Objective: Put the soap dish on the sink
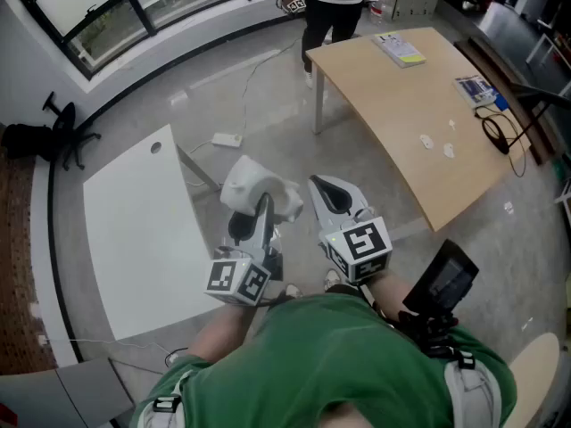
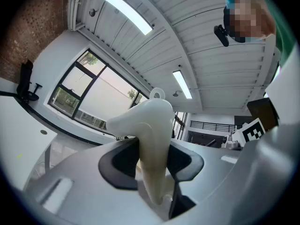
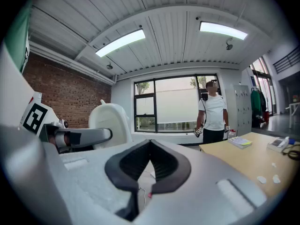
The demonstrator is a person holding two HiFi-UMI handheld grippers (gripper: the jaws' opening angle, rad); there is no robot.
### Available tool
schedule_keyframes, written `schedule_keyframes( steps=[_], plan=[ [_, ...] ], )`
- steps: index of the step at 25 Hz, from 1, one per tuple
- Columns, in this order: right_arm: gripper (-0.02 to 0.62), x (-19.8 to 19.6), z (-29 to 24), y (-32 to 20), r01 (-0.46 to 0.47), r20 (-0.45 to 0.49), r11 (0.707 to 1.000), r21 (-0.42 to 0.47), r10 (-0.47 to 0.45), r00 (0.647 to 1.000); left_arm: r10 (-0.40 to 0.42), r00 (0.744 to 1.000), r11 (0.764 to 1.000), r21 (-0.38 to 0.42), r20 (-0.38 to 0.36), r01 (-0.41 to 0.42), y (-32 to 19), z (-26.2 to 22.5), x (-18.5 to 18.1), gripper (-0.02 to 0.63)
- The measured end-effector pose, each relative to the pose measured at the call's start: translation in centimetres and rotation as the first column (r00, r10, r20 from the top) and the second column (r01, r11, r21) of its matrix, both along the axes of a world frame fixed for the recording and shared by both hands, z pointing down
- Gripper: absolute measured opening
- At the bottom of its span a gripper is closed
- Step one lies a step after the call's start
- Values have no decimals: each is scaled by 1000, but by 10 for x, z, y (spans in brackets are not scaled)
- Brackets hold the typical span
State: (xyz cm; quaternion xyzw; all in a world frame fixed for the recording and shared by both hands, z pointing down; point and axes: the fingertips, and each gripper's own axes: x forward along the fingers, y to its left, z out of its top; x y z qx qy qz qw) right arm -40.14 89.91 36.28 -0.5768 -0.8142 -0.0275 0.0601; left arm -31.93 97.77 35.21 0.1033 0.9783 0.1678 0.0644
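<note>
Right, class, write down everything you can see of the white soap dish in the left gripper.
The soap dish is a smooth, glossy off-white piece, plastic or ceramic by its look, with rounded, curving walls and a small loop at one edge. It is off any surface, held in the air on edge, its rim pinched between the left gripper's fingers. Nothing else touches it.

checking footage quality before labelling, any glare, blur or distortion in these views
Head view: even light, sharp, soft sheen on the floor. Left gripper view: heavy fisheye, dark corners, ceiling light blown out, soap dish sharp though very close. Right gripper view: same fisheye, window overexposed.
</note>
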Motion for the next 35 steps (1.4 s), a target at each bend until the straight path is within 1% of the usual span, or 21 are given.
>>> schedule_keyframes(
  steps=[5, 10, 15, 19, 25, 29, 35],
  plan=[
    [3, 9, -2, -3, -18, 10, 1000, -1, 18, 1000, 28, 1000, 1000, -6, 2, -28, -3, -3, 6, 155],
    [3, 19, -3, -8, -54, 17, 999, -5, 54, 998, 68, 998, 998, -8, 5, -68, -6, -3, 12, 155],
    [3, 27, -10, -18, -121, 27, 992, -28, 121, 992, 126, 992, 992, -13, 15, -126, -11, -6, 14, 155],
    [3, 31, -12, -35, -196, 37, 980, -43, 198, 980, 184, 983, 983, -19, 16, -184, -23, -4, 12, 155],
    [3, 32, -7, -79, -308, 29, 951, -29, 309, 951, 288, 957, 958, -10, 15, -288, -58, 0, 3, 155],
    [3, 32, -9, -124, -399, 33, 916, -44, 400, 916, 383, 924, 924, -26, 24, -382, -100, -4, -7, 155],
    [3, 47, -10, -194, -494, 38, 867, -57, 497, 867, 467, 884, 884, -31, 21, -467, -163, -1, -2, 155]
  ],
)
